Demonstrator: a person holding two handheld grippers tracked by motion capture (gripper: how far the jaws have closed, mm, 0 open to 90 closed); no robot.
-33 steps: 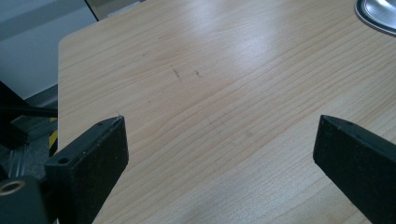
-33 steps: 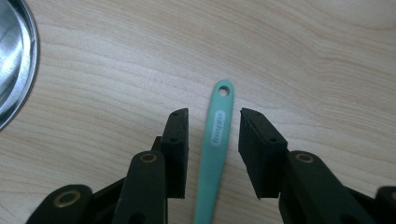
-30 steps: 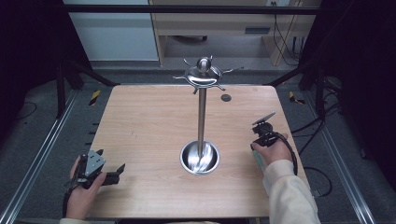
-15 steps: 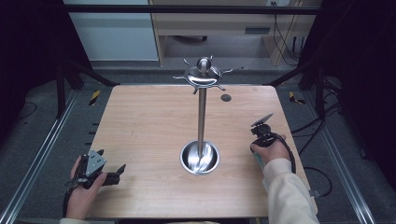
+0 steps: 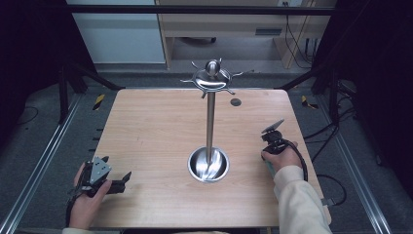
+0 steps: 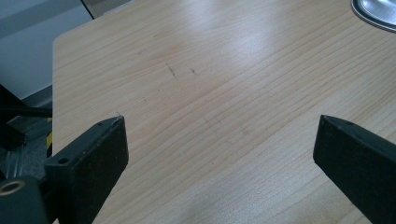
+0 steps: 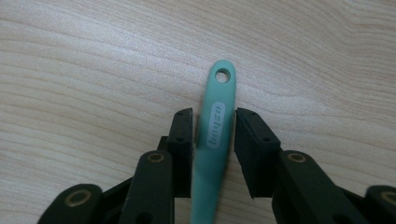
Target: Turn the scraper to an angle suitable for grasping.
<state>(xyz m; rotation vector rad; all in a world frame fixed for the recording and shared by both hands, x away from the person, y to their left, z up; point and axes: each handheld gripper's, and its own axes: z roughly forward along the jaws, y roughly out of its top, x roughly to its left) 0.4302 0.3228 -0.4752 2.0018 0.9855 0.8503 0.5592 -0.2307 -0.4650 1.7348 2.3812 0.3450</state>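
Two hand-held grippers on wooden table; right one closing around a green handle.

Lower left of the high view: left gripper rests on the table, jaws wide apart, nothing between them. Centre: steel stand on its round base. Right of centre: right gripper, jaws have just been closing, straddles the green handle lying flat on the wood; narrow gaps remain beside each pad, not yet clamped.

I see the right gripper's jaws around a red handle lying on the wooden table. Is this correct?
Not quite: the handle is mint green, not red, as the right gripper view shows. It does lie on the wooden table, between the jaws of the right gripper.
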